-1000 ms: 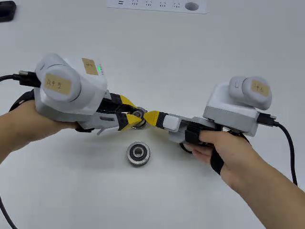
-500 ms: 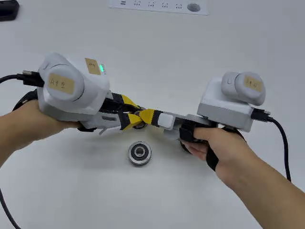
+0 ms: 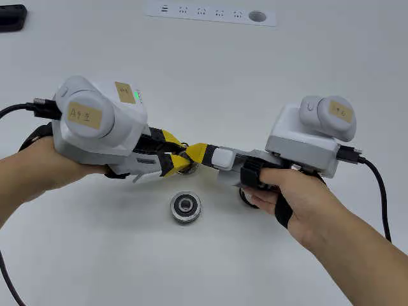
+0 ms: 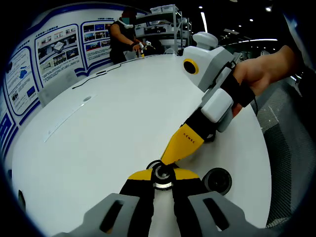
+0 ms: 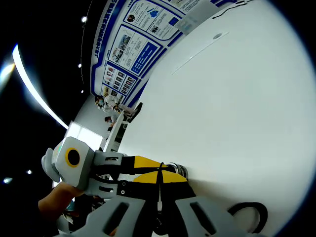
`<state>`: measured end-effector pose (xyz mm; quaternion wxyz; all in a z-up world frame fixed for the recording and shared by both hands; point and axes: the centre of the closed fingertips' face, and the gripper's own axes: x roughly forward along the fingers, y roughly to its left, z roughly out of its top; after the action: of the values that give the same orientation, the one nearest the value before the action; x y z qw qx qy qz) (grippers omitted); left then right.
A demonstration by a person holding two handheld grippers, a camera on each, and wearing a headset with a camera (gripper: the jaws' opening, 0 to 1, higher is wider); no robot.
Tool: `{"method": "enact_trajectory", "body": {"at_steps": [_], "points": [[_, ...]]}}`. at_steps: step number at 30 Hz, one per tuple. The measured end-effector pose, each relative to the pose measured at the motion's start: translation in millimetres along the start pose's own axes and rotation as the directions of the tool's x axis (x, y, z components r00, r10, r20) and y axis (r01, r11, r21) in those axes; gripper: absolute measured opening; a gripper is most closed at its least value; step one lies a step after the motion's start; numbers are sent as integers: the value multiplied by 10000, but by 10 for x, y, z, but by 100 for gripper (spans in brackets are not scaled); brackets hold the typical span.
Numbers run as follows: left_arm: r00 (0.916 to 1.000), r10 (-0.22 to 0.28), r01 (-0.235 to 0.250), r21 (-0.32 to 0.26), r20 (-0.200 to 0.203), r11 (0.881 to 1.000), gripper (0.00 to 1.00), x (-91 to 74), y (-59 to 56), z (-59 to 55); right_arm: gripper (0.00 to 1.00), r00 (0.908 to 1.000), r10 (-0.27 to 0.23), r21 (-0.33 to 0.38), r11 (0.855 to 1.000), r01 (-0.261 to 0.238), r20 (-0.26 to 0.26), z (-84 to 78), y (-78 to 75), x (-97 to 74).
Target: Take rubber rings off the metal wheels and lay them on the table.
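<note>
Left gripper (image 4: 162,174) clamping wheel (image 5: 178,171) between its jaws; right gripper (image 5: 159,177) meeting it head-on, jaws pressing together at wheel's rim; cannot tell whether anything is sitting between them; second wheel (image 3: 185,206) lying on table (image 3: 255,76) near tips; loose ring (image 3: 245,197) lying under right gripper.

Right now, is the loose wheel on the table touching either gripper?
No. In the head view the loose wheel lies alone on the table, clear of the left gripper and right gripper.
</note>
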<state>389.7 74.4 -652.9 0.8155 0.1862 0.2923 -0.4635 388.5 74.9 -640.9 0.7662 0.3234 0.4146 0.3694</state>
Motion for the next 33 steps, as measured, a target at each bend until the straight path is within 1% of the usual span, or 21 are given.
{"method": "enact_trajectory", "body": {"at_steps": [3, 5, 7, 11, 14, 16, 18, 21, 23, 24, 26, 27, 28, 30, 31, 32, 33], "points": [[9999, 112, -111, -176, 54, 9998, 13, -2, 0, 3, 1, 10000, -86, 103, 9999, 86, 14, -2, -7, -9], [9999, 172, -172, -204, 8, 9996, 13, -1, -1, 6, 2, 9999, -110, 243, 9996, 110, 4, -7, -7, -15], [9995, 297, -297, 63, -110, 9995, 14, 2, -11, 9, 2, 9998, -204, 275, 9994, 203, 24, -6, -22, -20], [9989, 415, -414, 65, -215, 9991, 14, -6, -6, 13, 2, 9997, -238, 423, 9988, 236, 55, -7, -26, -28], [9983, 494, -487, 223, -311, 9986, 14, -29, -1, 16, 2, 9997, -228, 525, 9984, 224, 62, -9, -24, -29], [9978, 576, -568, 240, -324, 9981, 16, -69, 7, 18, 2, 9997, -227, 577, 9981, 222, 76, -13, -18, -27], [9974, 670, -667, 132, -257, 9977, 17, -121, 24, 20, 2, 9997, -212, 676, 9975, 204, 102, -15, -3, -24], [9956, 907, -906, 32, -223, 9959, 20, -209, 61, 7, 2, 9999, -119, 739, 9972, 112, 100, -21, 36, -21], [9940, 1088, -1090, -118, -117, 9940, 21, -278, 87, 11, 2, 9999, -72, 773, 9970, 65, 98, -26, 63, -23], [9926, 1211, -1210, -313, 4, 9922, 21, -320, 101, 20, 2, 9999, -26, 820, 9966, 16, 127, -24, 83, -27], [9907, 1356, -1348, -521, 114, 9895, 22, -375, 121, 27, 2, 9999, 18, 842, 9964, -29, 133, -24, 105, -35], [9889, 1473, -1455, -743, 198, 9866, 22, -414, 136, 32, 2, 9999, 29, 854, 9963, -42, 146, -22, 118, -47], [9878, 1533, -1506, -815, 282, 9852, 22, -438, 143, 40, 2, 9998, 49, 866, 9962, -63, 167, -17, 125, -57], [9830, 1750, -1682, -1091, 561, 9797, 22, -499, 164, 73, 2, 9997, 51, 916, 9958, -72, 225, -2, 135, -90], [9808, 1845, -1762, -1174, 634, 9773, 22, -525, 175, 83, 2, 9997, 59, 914, 9958, -82, 254, 7, 139, -107], [9754, 2067, -1960, -1268, 771, 9724, 22, -567, 200, 103, 2, 9995, 49, 930, 9956, -78, 306, 21, 141, -136], [9726, 2159, -2035, -1337, 862, 9699, 22, -593, 208, 116, 2, 9993, 34, 962, 9953, -69, 361, 34, 139, -158]]}}
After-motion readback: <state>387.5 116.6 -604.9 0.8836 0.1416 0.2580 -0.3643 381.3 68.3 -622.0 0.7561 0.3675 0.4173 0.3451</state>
